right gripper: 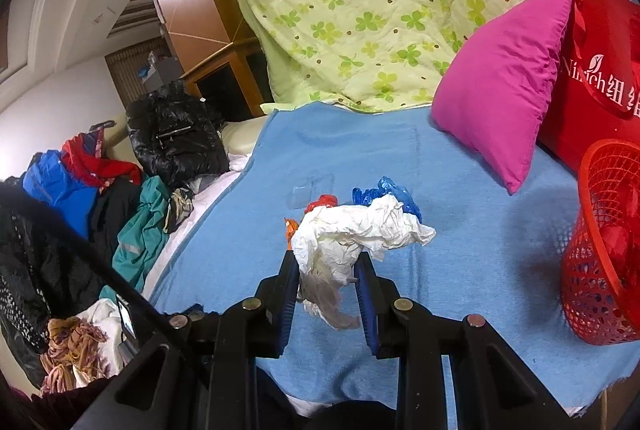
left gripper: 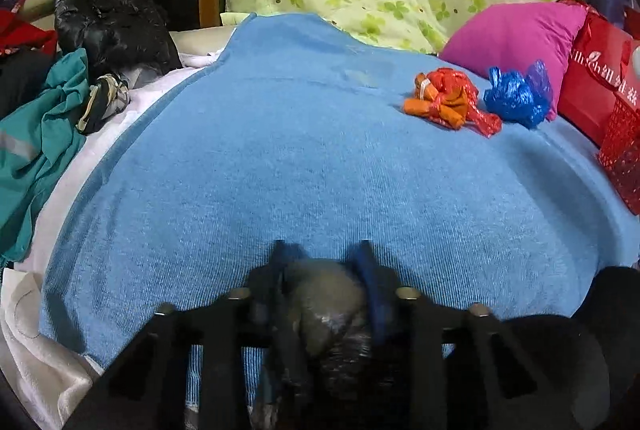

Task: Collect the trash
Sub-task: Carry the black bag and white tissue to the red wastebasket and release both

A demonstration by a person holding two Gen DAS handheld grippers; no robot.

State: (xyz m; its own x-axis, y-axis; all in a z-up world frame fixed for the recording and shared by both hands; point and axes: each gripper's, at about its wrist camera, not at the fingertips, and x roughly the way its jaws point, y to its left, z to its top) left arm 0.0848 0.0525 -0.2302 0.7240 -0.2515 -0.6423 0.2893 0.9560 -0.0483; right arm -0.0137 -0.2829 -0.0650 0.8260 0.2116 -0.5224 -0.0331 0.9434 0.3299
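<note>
Both tongs are loaded. Left gripper [left gripper: 322, 262] is clamped on a dark, greyish wad [left gripper: 326, 294], low over the near edge of the blue blanket [left gripper: 280, 158]. Right gripper [right gripper: 326, 270] is clamped on a crumpled white paper [right gripper: 352, 234], held above the middle of the blanket.

Progress, judged from this moment:
- 2 pieces are in hand, neither dropped yet.
- The red mesh basket [right gripper: 600, 242] at the blanket's right edge looks like the bin. Red stuff shows through its mesh, so some trash may already be in.
- 2 pieces lie loose toward the far right of the blanket, near the pink pillow [left gripper: 516, 34]: an orange-red wrapper bundle [left gripper: 448, 98] and, just beside it, a crumpled blue plastic bag [left gripper: 516, 94].
- Rough call: about halfway, with 2 drops and 2 pickups left.

Hidden or unclear:
- The wad in the left gripper is blurred and in shadow; its material can't be made out, and the lower part merges with the black gripper body.
- In the right wrist view, the white paper covers most of the 2 loose pieces; only slivers of orange, red and blue show.
- The basket is cut off by the right edge in both views, so its fill level is unreadable.
- The clothes pile [right gripper: 120, 198] off the blanket's left edge may hide more trash; can't tell.
</note>
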